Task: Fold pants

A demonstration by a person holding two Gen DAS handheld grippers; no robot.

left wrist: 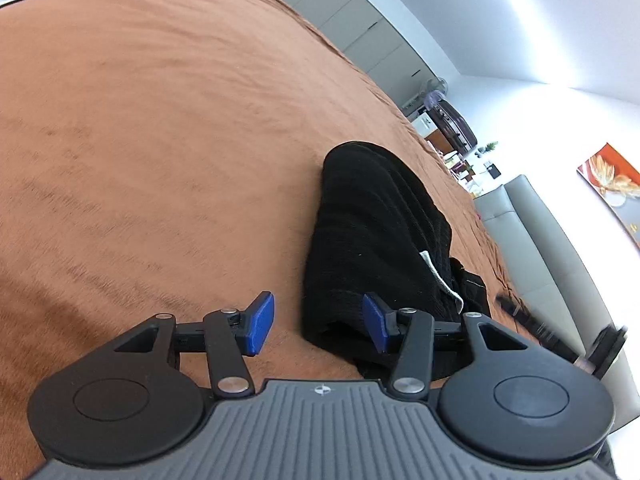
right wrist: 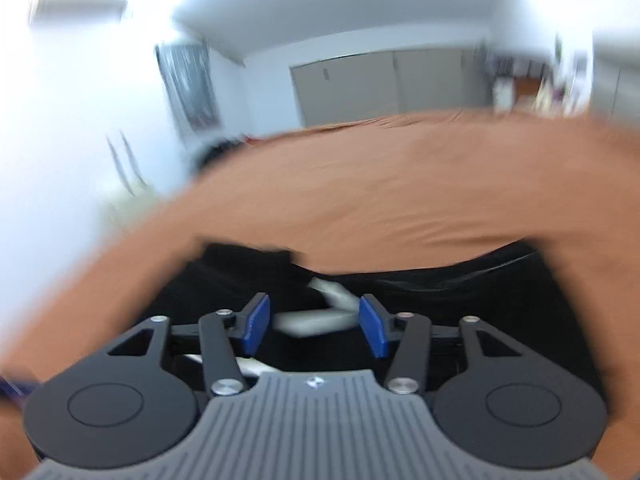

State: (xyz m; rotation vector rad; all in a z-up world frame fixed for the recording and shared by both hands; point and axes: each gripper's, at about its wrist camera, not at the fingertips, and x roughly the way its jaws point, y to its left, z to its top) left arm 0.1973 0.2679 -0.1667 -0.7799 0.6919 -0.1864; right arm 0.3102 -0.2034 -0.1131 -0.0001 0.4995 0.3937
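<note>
Pants (left wrist: 372, 236) — black, folded into a narrow bundle — lie on the brown bed (left wrist: 160, 140), toward its right edge in the left wrist view. Left gripper (left wrist: 318, 322): jaws part open, nothing held; the right pad sits at the bundle's near end, the left over bare bedspread. Right gripper (right wrist: 314, 326): jaws part open over the pants, a white tag (right wrist: 320, 318) between them, ungripped. Right view blurred.

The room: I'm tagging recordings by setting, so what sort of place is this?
Probably a home bedroom: black ribbed pants lie on a wide bed under a rust-brown bedspread, with tall grey wardrobe doors along the wall.
</note>
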